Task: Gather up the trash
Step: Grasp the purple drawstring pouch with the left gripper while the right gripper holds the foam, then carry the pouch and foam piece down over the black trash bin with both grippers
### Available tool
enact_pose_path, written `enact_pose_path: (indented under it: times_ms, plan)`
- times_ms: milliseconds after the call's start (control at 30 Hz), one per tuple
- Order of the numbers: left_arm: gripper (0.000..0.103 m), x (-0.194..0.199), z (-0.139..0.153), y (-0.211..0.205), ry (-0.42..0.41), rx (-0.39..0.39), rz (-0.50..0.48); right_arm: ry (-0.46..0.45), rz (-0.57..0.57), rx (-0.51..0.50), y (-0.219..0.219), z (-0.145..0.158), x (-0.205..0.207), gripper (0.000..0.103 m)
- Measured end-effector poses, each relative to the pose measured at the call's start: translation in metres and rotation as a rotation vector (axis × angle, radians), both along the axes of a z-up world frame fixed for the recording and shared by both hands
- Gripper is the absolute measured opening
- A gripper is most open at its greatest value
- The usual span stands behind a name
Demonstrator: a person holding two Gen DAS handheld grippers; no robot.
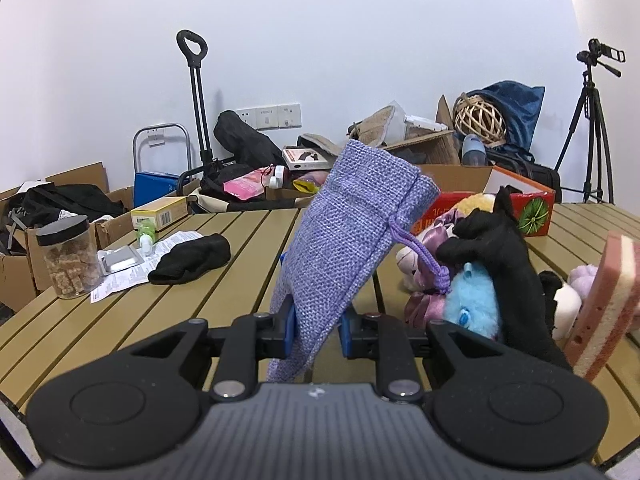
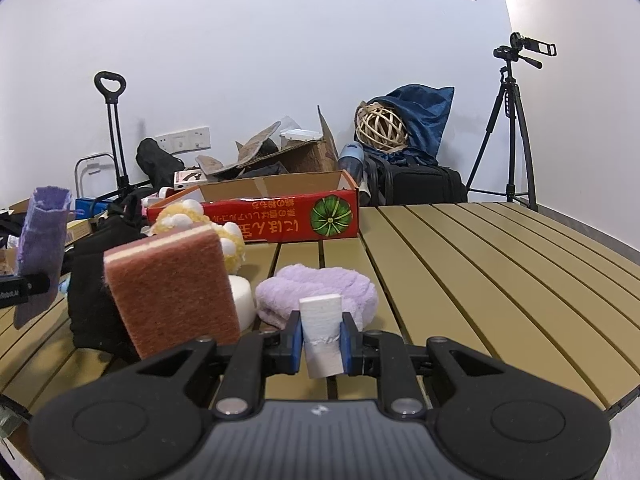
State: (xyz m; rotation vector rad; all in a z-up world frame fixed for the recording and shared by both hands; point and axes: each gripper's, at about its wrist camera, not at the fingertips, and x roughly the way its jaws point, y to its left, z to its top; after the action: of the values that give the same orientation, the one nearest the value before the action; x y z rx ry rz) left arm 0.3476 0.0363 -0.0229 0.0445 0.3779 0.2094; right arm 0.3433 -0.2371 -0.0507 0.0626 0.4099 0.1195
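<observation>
Two handheld grippers work over a tan slatted bench. Left gripper: its blue-padded fingers are drawn narrow and pinch the lower end of a lilac woven drawstring pouch, which stands tilted up and to the right, clear of the bench, its purple knotted cord hanging at its right side. Right gripper: its fingers are drawn narrow on a small white foam block, which is held upright just in front of a folded lilac fleece cloth lying on the bench. Left of that cloth, in the right wrist view, a brown-and-cream scouring sponge leans tilted against a black fabric item, with a white round foam piece just behind it and a yellow-and-white fluffy toy farther back. A red printed cardboard box lies across the far edge of the pile. In the left wrist view, a light-blue plush toy and a black glove sit right of the pouch; to its left lie a black sock, a printed paper sheet, a foil blister pack and a clear jar of brown cubes with a black lid.
</observation>
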Motion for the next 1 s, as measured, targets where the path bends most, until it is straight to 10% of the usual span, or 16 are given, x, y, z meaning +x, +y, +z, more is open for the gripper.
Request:
enact_pose_path:
  times_ms: [1000]
  plan:
    - [0.021,-0.119,-0.006,-0.007,-0.015,-0.121,-0.044,-0.05,0.152,0.017,0.016,0.005,-0.081,0.018]
